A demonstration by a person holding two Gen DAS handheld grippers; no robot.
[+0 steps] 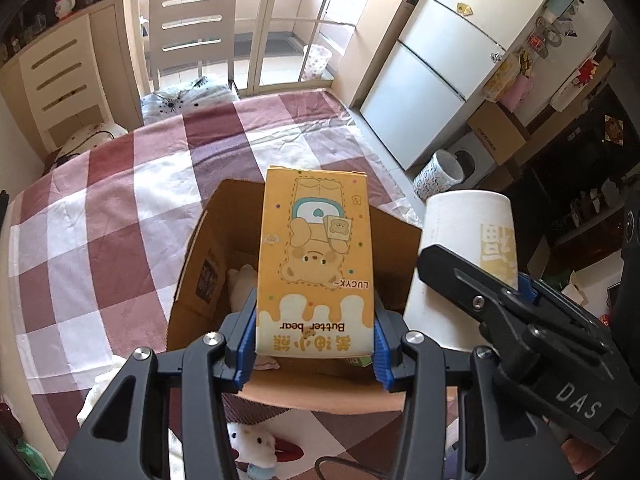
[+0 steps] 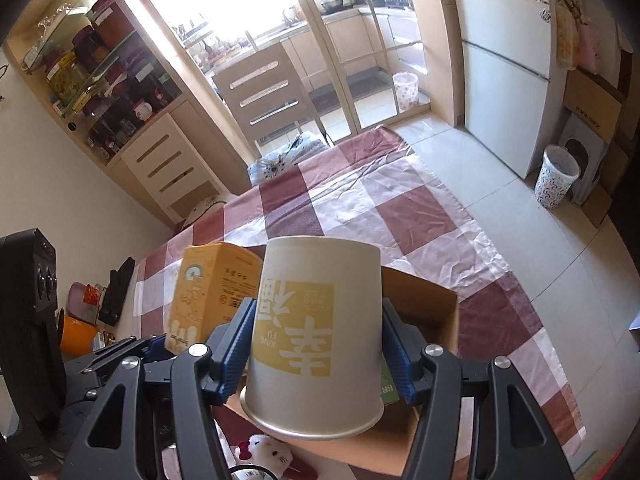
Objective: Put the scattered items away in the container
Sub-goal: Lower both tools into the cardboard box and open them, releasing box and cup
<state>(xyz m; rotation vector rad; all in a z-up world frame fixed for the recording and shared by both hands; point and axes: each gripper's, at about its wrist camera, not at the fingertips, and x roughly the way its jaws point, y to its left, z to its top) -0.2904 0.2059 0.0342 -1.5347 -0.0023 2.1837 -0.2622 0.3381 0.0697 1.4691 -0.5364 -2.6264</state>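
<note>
My left gripper (image 1: 315, 330) is shut on a yellow Butter bear box (image 1: 316, 256), held upside down over the open cardboard box (image 1: 200, 264) on the checked tablecloth. Something pale and soft lies inside the cardboard box. My right gripper (image 2: 316, 346) is shut on an upturned white paper cup (image 2: 316, 320) with a yellow label, above the same cardboard box (image 2: 432, 300). In the left wrist view the paper cup (image 1: 468, 236) and the right gripper's fingers (image 1: 472, 280) show at right. The right wrist view shows the yellow box (image 2: 212, 284) at left.
A white plush toy (image 1: 256, 444) lies on the cloth near the cardboard box's near wall, also visible as a plush toy (image 2: 264, 452) in the right wrist view. A chair (image 1: 192, 28) stands at the table's far end. A fridge (image 1: 452, 60) and patterned bins stand on the floor to the right.
</note>
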